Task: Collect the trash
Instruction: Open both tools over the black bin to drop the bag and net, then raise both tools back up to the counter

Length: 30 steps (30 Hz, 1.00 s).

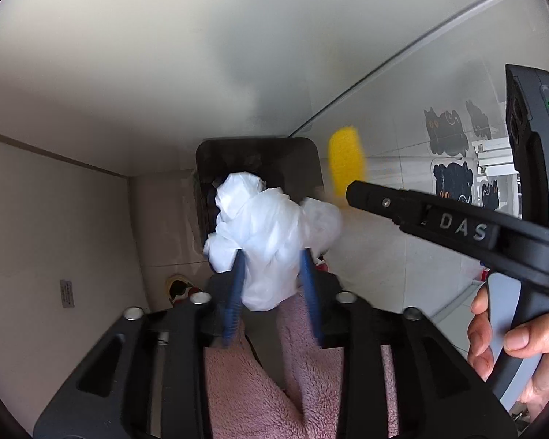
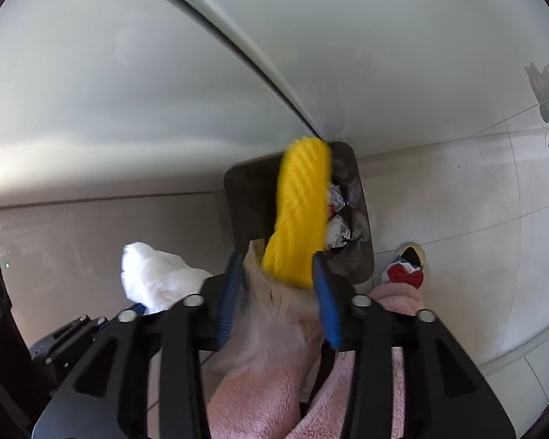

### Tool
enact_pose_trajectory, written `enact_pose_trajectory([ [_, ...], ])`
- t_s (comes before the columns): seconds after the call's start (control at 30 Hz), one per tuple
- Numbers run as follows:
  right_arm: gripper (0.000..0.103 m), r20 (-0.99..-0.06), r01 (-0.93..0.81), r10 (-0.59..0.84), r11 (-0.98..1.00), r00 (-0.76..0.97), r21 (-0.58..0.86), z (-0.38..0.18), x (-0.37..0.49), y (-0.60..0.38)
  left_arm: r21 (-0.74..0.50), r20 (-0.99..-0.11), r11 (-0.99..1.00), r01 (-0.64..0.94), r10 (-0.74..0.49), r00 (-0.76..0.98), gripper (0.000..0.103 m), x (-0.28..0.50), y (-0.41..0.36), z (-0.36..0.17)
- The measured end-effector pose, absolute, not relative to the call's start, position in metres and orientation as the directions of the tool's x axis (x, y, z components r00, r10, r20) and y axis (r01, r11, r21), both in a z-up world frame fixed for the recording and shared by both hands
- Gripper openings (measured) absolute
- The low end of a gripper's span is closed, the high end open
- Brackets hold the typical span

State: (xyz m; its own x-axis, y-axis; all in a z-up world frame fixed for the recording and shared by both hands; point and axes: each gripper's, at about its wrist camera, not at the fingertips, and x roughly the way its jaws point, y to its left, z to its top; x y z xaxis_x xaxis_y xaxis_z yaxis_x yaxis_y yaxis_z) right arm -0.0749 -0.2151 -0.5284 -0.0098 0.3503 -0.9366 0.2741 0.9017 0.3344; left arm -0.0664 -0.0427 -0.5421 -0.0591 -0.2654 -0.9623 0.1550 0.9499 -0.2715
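Note:
A dark waste bin [image 1: 256, 146] stands on the floor against a pale wall, straight below both grippers. My left gripper [image 1: 272, 256] points down over it, its blue fingers [image 1: 238, 281] spread, with a crumpled white plastic bag [image 1: 263, 226] loose between them. My right gripper [image 2: 276, 258] hangs over the bin [image 2: 245, 197] too. Its fingers [image 2: 325, 303] stand apart around a blurred yellow ribbed piece of trash [image 2: 300, 212] with a beige end, which does not fill the gap. Crumpled paper [image 2: 338, 230] lies inside the bin. The white bag [image 2: 153, 274] shows at the left of the right wrist view.
Pink fleece trouser legs [image 1: 303, 366] and a slipper with a red bow [image 2: 406, 270] are close beside the bin. A hand [image 1: 512, 340] holds the right gripper's handle. Black cat stickers [image 1: 446, 135] mark the tiled floor to the right. A beige cabinet side [image 1: 55, 237] closes the left.

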Motion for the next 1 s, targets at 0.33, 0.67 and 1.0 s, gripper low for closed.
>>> enact_pose_trajectory([
  [0.33,0.074,-0.941,0.263,0.338,0.907,0.010,0.328,-0.517,-0.066,-0.215,-0.271,-0.962,0.950,0.158,-0.270,-0.026,0.076,-0.065,-0.034,-0.521],
  [0.67,0.099,-0.960,0.160,0.259,0.948,0.107,0.274,-0.427,-0.076,-0.218,-0.268,-0.955,0.947,0.179,-0.285,0.078,0.095,-0.074,-0.020,-0.437],
  [1.0,0.099,-0.938,0.062,0.209,0.970,0.276,0.235,-0.296,-0.080,-0.224,-0.259,-0.925,0.945,0.200,-0.303,0.232,0.095,-0.079,0.001,-0.321],
])
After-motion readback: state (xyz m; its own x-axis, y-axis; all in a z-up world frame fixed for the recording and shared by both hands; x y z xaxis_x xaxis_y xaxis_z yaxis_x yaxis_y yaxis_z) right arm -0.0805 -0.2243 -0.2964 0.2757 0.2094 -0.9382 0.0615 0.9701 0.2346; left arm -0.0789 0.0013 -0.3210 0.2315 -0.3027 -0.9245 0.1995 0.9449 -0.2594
